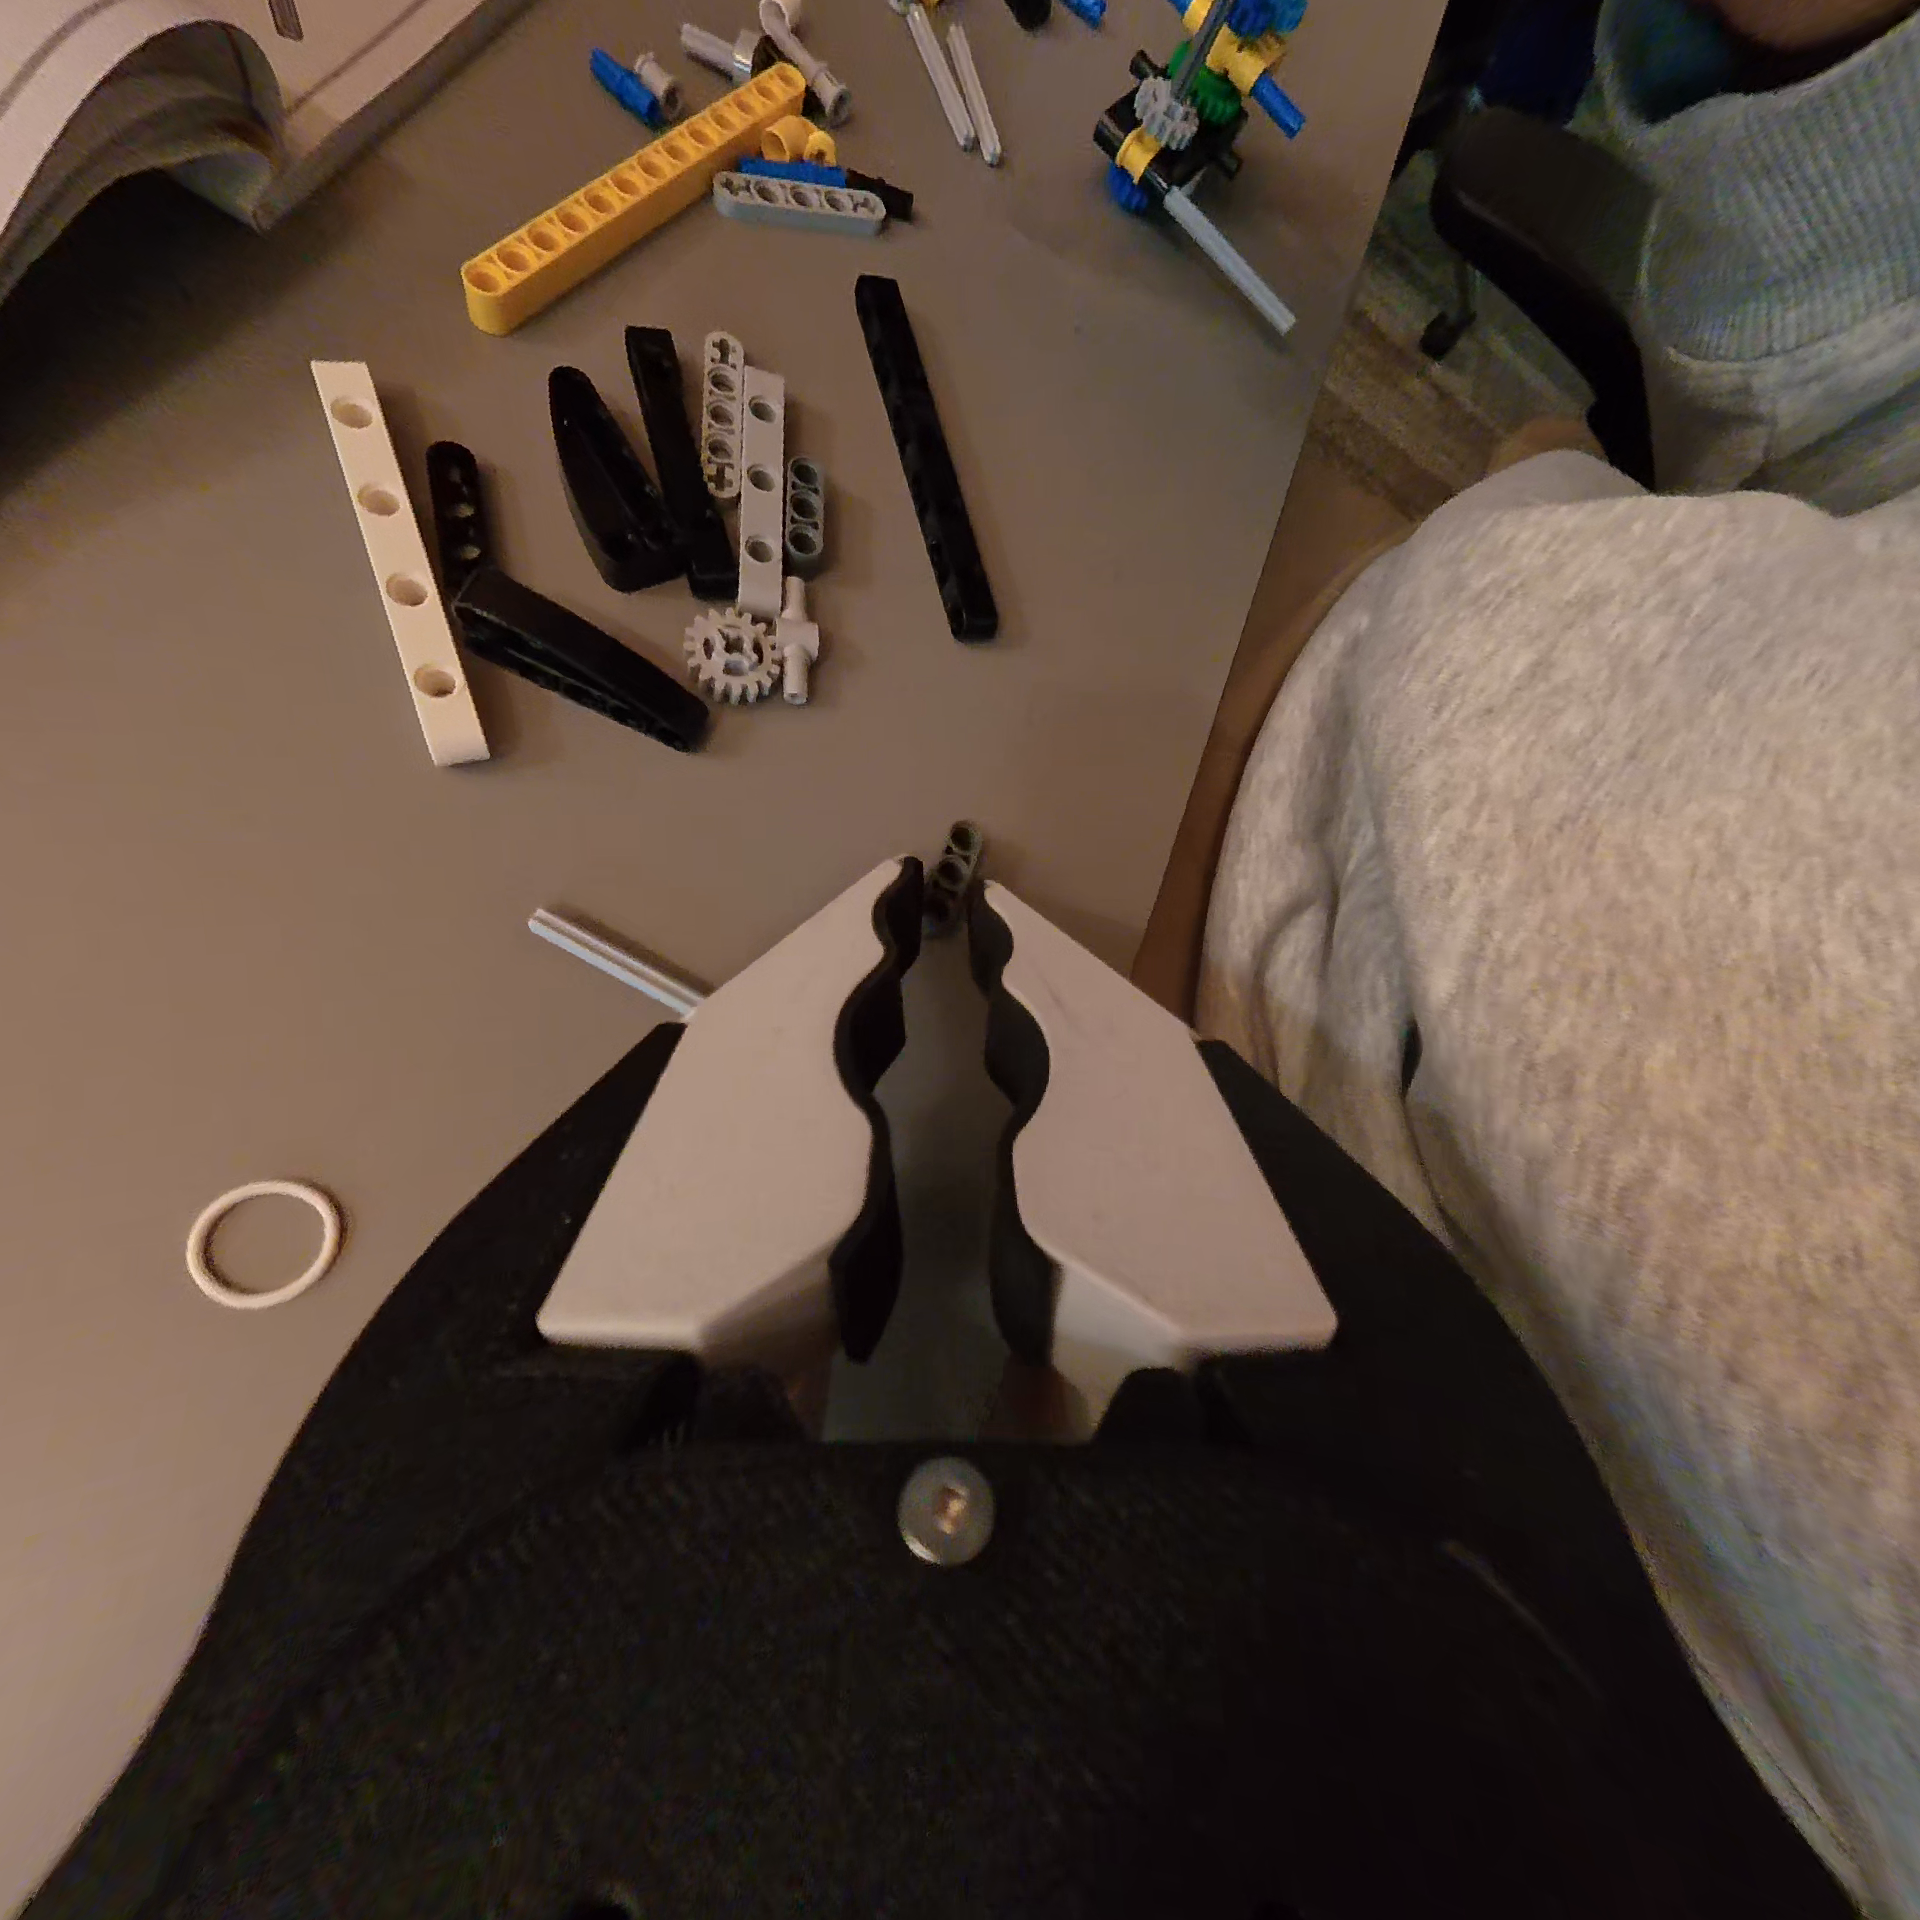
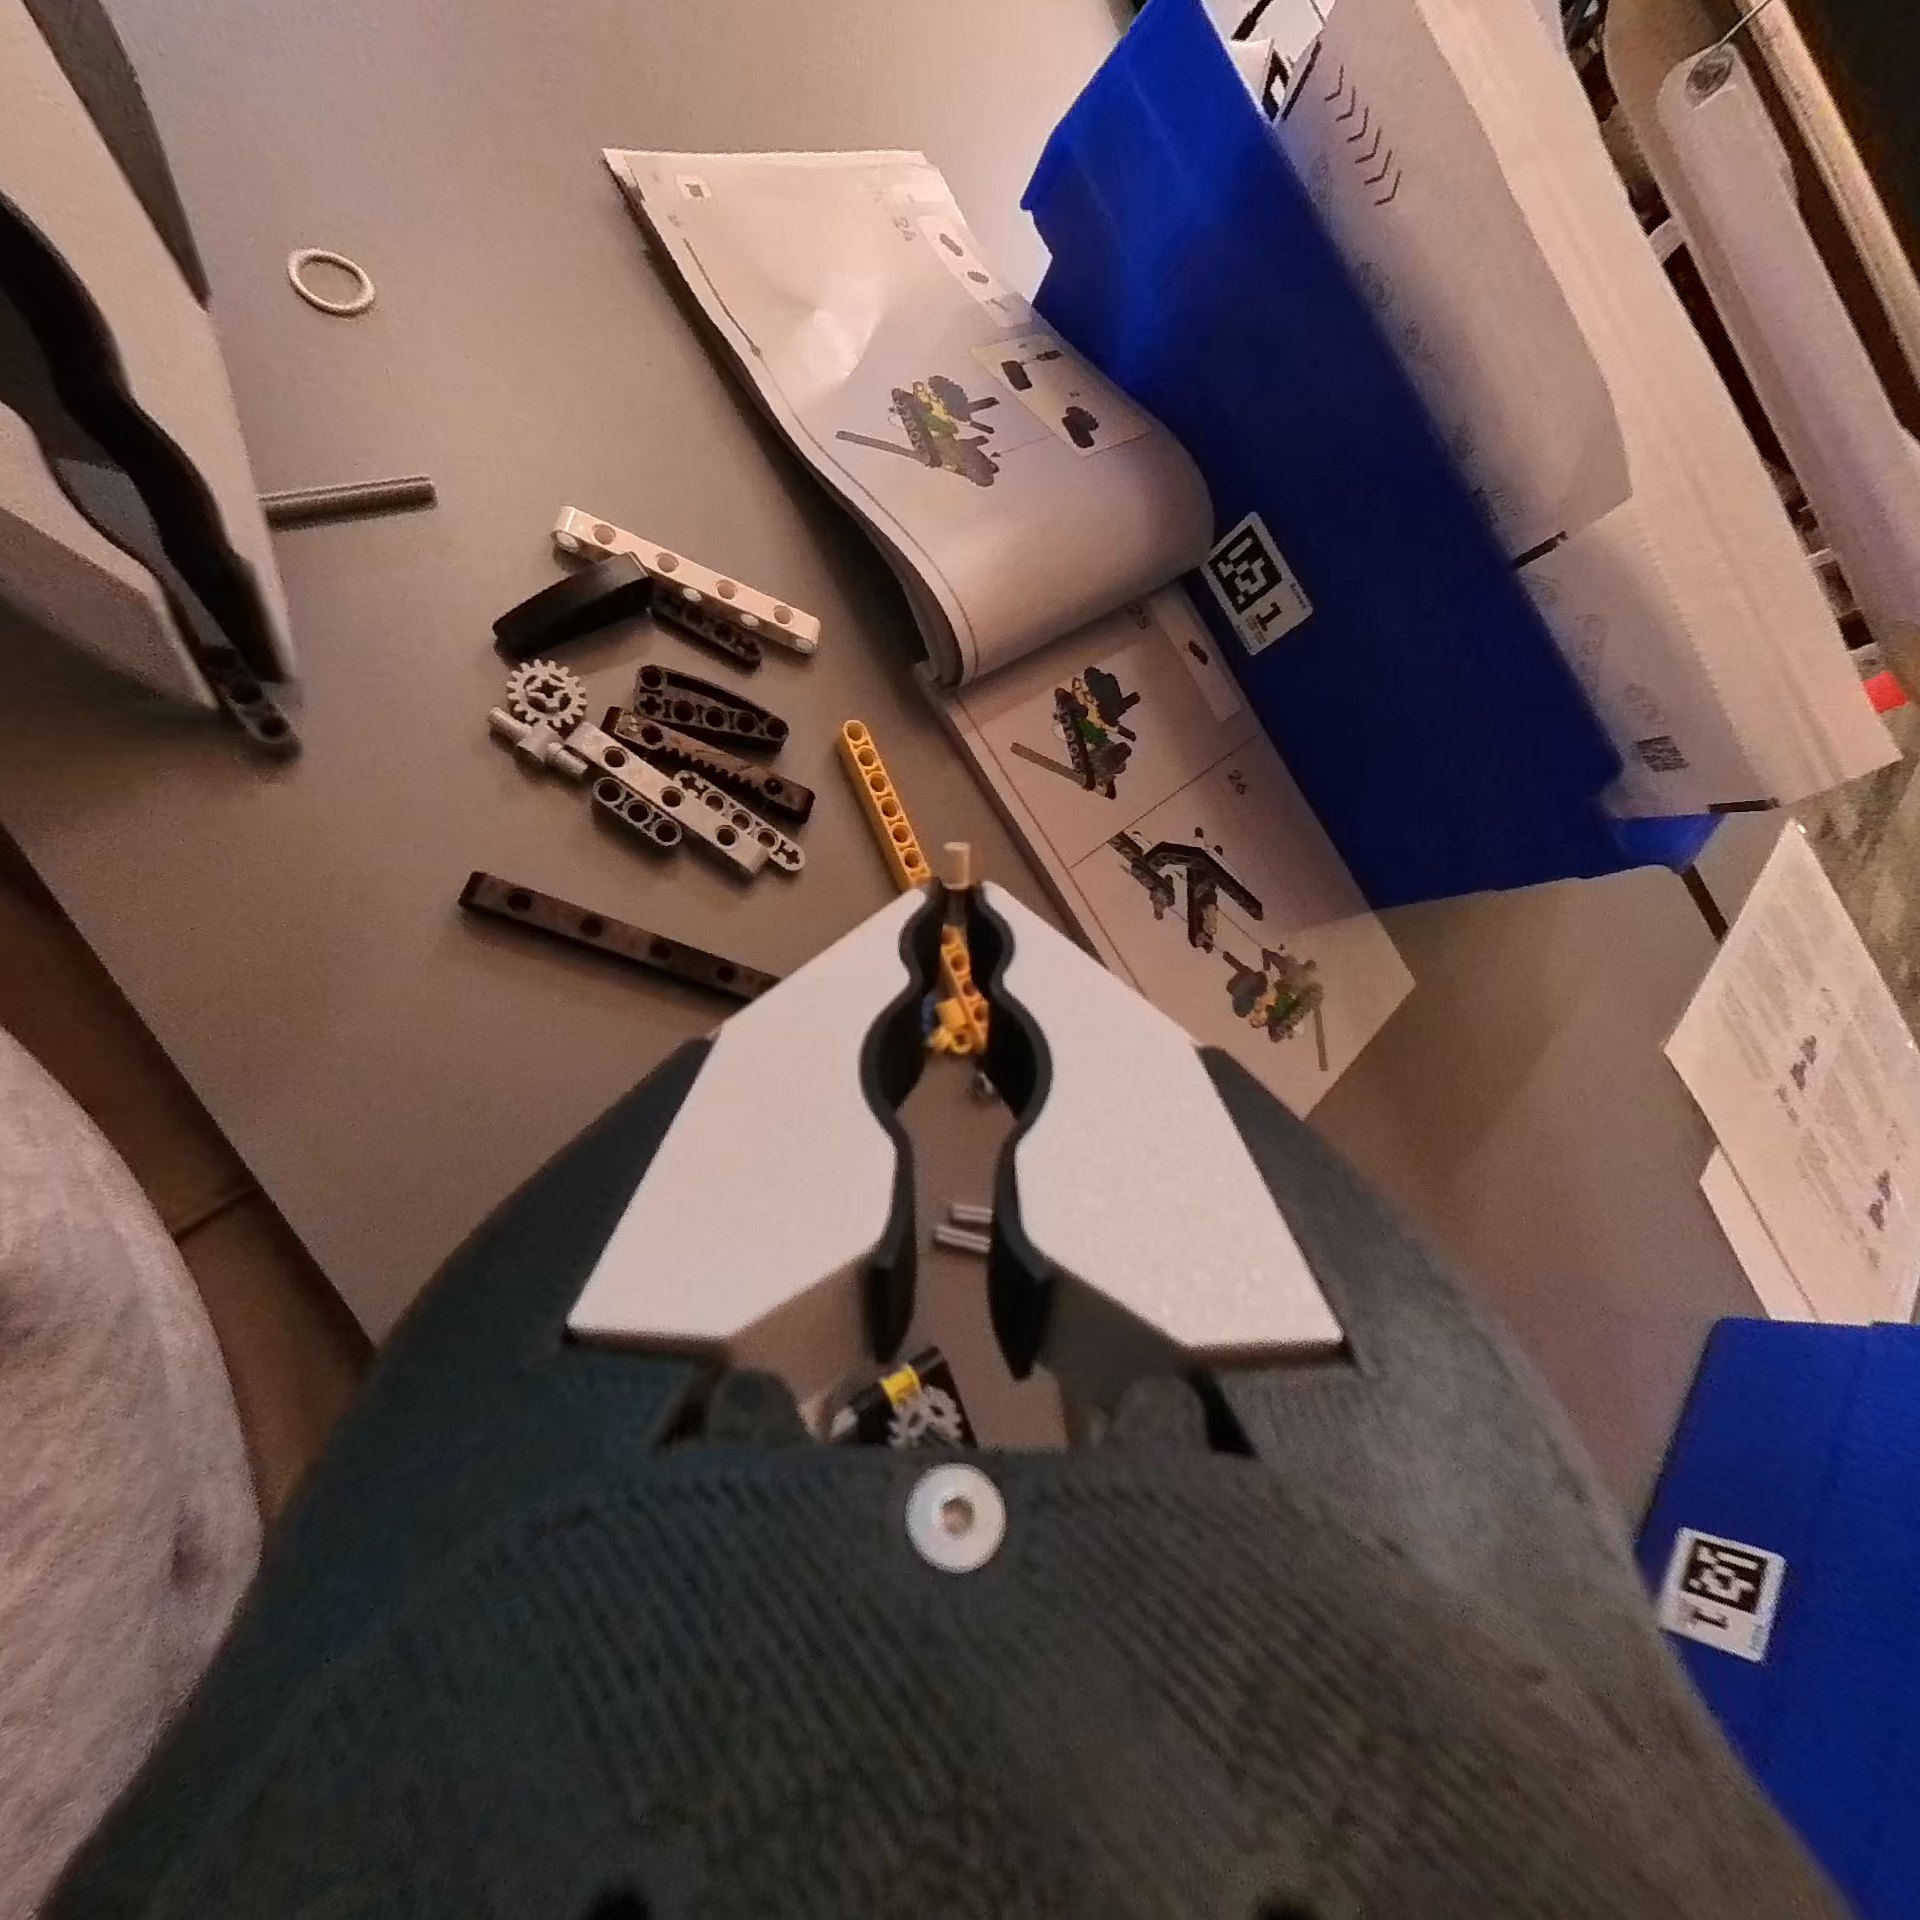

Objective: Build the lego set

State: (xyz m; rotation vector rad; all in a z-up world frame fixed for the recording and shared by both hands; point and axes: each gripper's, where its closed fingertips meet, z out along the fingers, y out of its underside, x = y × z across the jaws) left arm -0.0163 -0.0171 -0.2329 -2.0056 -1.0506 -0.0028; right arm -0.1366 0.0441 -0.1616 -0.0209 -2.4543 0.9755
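My left gripper [image 1: 945, 896] is shut on a short dark grey holed beam [image 1: 962, 844], held just above the grey table near its right edge. It also shows in the right wrist view [image 2: 223, 660], upper left, with the beam [image 2: 260, 717] sticking out of its tips. My right gripper [image 2: 954, 902] is shut on a small tan peg [image 2: 954, 862], held above the table over the long yellow beam [image 2: 883, 805]. Loose black, grey and white beams and a grey gear [image 1: 730, 655] lie ahead. A partly built yellow, blue and black assembly [image 1: 1195, 104] stands far right.
An open instruction booklet [image 2: 935, 416] lies beside a blue bin [image 2: 1299, 468]; another blue bin [image 2: 1787, 1558] is at lower right. A white ring [image 1: 265, 1242] and a grey axle [image 1: 613, 956] lie near the left gripper. A person's grey sleeve [image 1: 1610, 1039] fills the right side. The grippers' ends are close to 15 centimeters from one another. The grey gear [image 1: 730, 655] lies around 5 centimeters away from my left fingertips. Look for it in the right wrist view [image 2: 544, 688] too.
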